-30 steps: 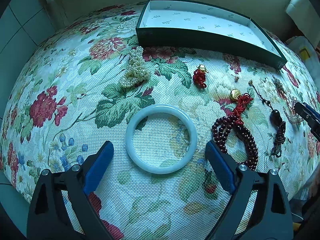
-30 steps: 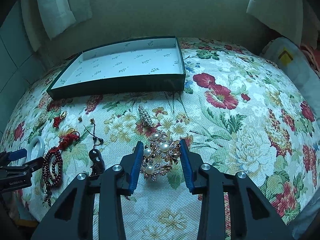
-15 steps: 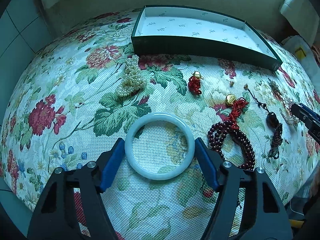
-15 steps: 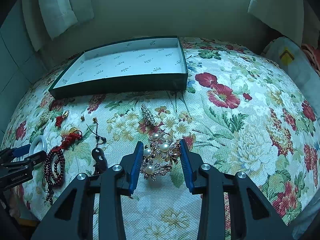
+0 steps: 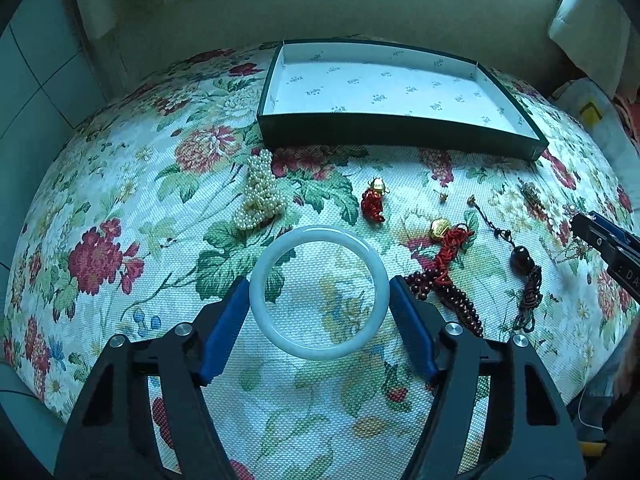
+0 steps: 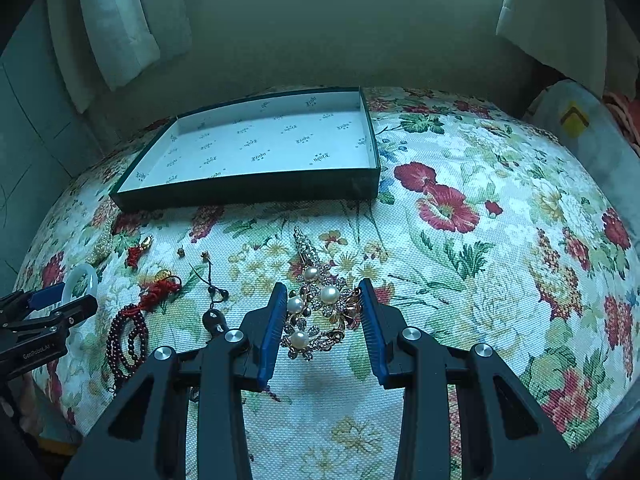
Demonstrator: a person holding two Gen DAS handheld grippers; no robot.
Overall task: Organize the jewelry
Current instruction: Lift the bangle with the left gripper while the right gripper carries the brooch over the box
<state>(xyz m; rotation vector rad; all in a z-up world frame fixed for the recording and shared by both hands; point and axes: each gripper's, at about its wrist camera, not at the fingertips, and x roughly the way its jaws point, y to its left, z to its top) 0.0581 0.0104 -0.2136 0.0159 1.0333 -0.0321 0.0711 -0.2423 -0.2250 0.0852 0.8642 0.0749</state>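
My left gripper (image 5: 319, 294) is shut on a pale jade bangle (image 5: 319, 293), its blue pads touching both sides of the ring over the floral cloth. My right gripper (image 6: 323, 312) stands around a pearl and rhinestone brooch (image 6: 320, 312), the pads at its sides. A dark green box (image 5: 400, 136) with a white printed lining stands empty at the back; it also shows in the right wrist view (image 6: 248, 190).
On the cloth lie a pearl strand (image 5: 262, 194), a red knot charm (image 5: 374, 202), dark red beads with a gold charm (image 5: 444, 280), a black cord pendant (image 5: 522, 264) and a rhinestone clip (image 6: 306, 244). A plastic bag (image 6: 576, 128) sits far right.
My left gripper moved forward and closed its fingers onto the bangle, which now looks lifted slightly. The right gripper stayed at the brooch, nearly still.
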